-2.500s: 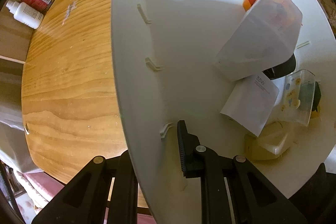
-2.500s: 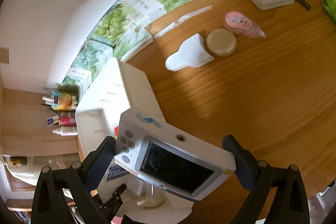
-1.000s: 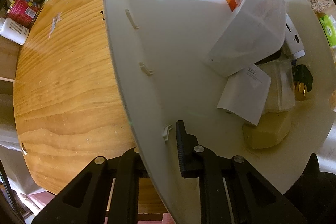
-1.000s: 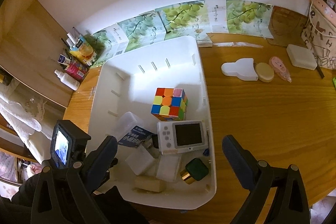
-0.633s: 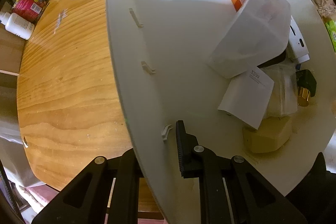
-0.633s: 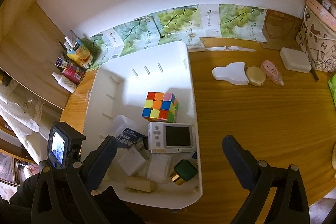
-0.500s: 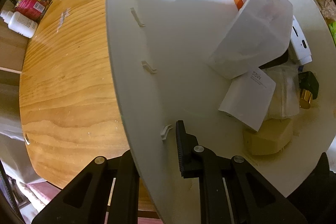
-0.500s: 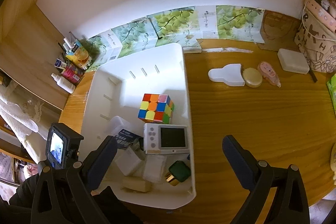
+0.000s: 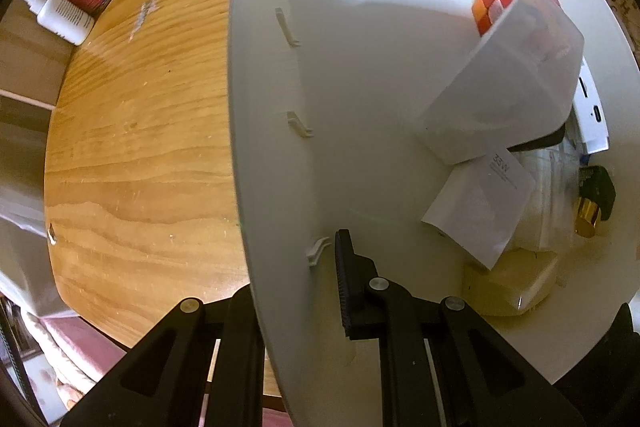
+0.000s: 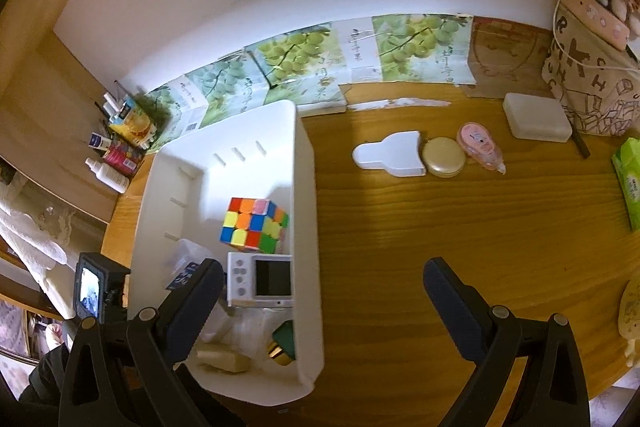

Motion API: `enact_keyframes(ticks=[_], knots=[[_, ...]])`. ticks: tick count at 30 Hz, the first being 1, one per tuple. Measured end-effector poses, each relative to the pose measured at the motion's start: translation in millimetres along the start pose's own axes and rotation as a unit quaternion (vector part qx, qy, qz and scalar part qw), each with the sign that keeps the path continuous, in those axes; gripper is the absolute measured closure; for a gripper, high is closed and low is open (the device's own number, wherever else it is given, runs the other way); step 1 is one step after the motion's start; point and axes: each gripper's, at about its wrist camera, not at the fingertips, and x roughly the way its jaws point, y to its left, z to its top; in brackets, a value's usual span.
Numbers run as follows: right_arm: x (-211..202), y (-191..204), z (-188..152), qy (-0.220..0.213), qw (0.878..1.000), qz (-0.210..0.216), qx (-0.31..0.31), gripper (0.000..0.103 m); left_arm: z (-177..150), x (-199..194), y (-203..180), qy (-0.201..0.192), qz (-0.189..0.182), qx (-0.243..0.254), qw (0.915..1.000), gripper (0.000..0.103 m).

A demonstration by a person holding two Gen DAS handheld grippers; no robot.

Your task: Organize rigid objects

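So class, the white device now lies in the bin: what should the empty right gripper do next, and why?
Probably swing toward the white flat piece on the table. The right gripper is open and empty, the left gripper grips the bin wall, and that piece lies nearest outside it.

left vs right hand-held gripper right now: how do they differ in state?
The left hand-held gripper is shut on the white bin's side wall, one finger outside and one inside; the right hand-held gripper is wide open and holds nothing. The left works at the bin's rim, while the right hangs above the wooden table, beside the bin. Both have black fingers and point downward at the work area.
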Motion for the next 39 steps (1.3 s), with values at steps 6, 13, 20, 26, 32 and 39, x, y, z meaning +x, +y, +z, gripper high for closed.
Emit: enact_keyframes(ticks=[6, 13, 20, 26, 32, 39], knots=[[7, -23, 6, 0.004, 1.000, 0.003, 0.009, 0.002, 2, 2, 6, 0.004, 0.003, -0.018, 0.9998, 0.089], [19, -53, 14, 0.006, 1.000, 0.006, 0.021, 0.002, 10, 5, 12, 0.006, 0.010, -0.031, 0.9995, 0.089], [30, -80, 26, -0.006, 1.000, 0.005, 0.028, 0.002, 8, 8, 16, 0.008, 0.013, -0.049, 0.9987, 0.089], [37, -99, 36, -0.034, 0.999, 0.003, 0.024, 0.002, 9, 12, 23, 0.012, 0.021, -0.065, 0.9976, 0.089], [50, -116, 43, -0.044, 0.999, 0.011, 0.025, 0.002, 10, 15, 28, 0.014, 0.027, -0.081, 0.9963, 0.088], [62, -119, 49, -0.085, 0.996, 0.004, 0.007, 0.002, 12, 17, 32, 0.017, 0.037, -0.091, 0.9950, 0.086]])
